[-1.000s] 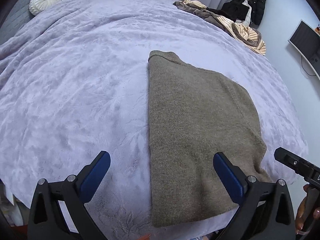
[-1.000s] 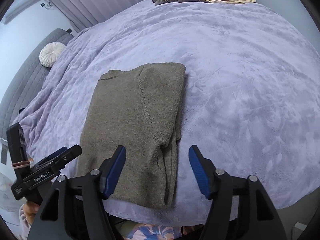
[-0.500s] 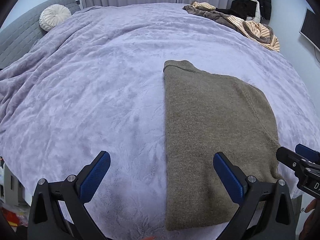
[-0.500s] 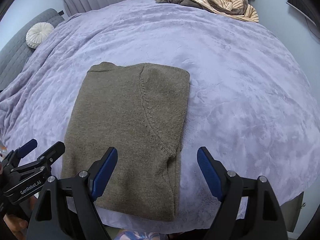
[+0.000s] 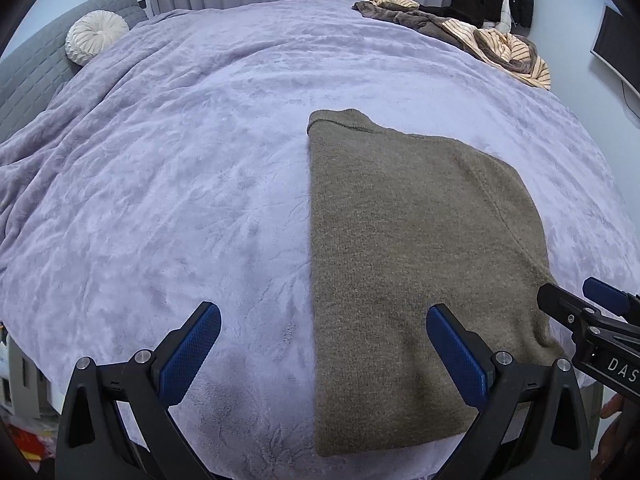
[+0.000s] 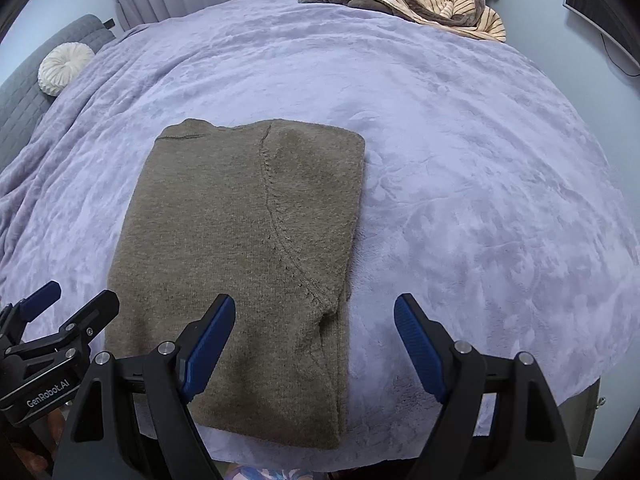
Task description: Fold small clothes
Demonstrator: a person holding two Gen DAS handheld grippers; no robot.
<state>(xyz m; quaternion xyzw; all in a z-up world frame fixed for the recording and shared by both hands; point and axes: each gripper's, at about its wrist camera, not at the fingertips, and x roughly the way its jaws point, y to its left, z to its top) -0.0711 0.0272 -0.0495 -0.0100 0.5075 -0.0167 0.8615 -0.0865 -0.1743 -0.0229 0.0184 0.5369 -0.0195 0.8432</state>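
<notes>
Where the bed's near edge falls away, your folded olive sweater (image 5: 408,264) lies flat on the lavender blanket (image 5: 180,184). Your left tongs (image 5: 322,346) hang released over its left border, gripping nothing. Your right tongs (image 6: 314,338) gape above its right fold, equally empty. Unfolded clothes (image 6: 404,2) sit heaped at the far edge.

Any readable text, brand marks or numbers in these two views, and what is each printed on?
"GenRobot.AI": white print on the black body of the left tool, seen in the right wrist view.
"DAS": white letters on the black body of the right tool, seen in the left wrist view; the word is cut off by the picture edge.
No text shows on the olive sweater or the lavender blanket.
</notes>
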